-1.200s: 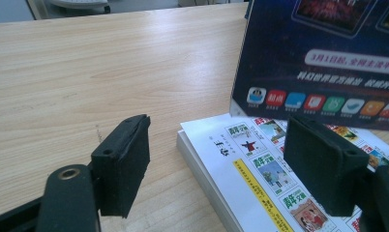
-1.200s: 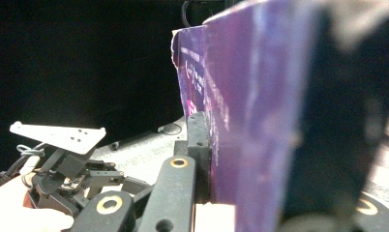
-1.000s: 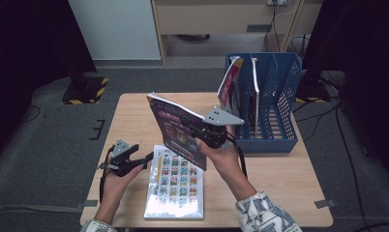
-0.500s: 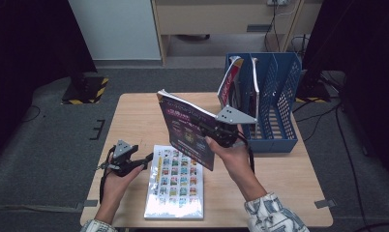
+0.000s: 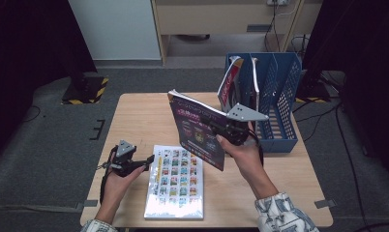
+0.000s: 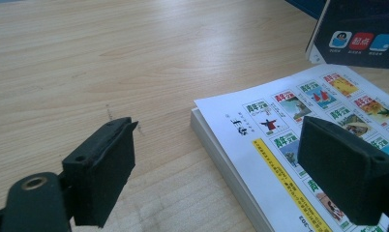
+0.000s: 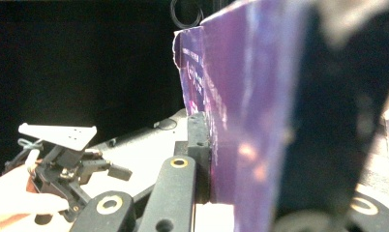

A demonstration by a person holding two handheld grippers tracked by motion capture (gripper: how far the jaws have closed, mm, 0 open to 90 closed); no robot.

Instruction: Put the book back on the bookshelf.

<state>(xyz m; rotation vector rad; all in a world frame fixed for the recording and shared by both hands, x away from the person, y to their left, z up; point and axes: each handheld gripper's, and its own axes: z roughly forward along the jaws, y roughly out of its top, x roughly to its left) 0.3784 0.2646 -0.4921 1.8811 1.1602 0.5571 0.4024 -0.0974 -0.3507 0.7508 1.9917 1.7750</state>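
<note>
Nearest, the white booklet [image 5: 174, 181] lies flat on the wooden surface [image 5: 139, 116]; every place below is given from it. Just off its left edge, the left gripper [image 5: 145, 162] hovers low, its fingers [image 6: 101, 169] released and just widened, 1 on each side of the booklet's corner with nothing pressed. Above its far right corner, the right gripper [image 5: 220, 134] has its fingers clenched on a purple magazine [image 5: 198, 128], held tilted clear of the surface. Beyond, right, stands a blue file rack [image 5: 279, 96] with 2 magazines inside.
</note>
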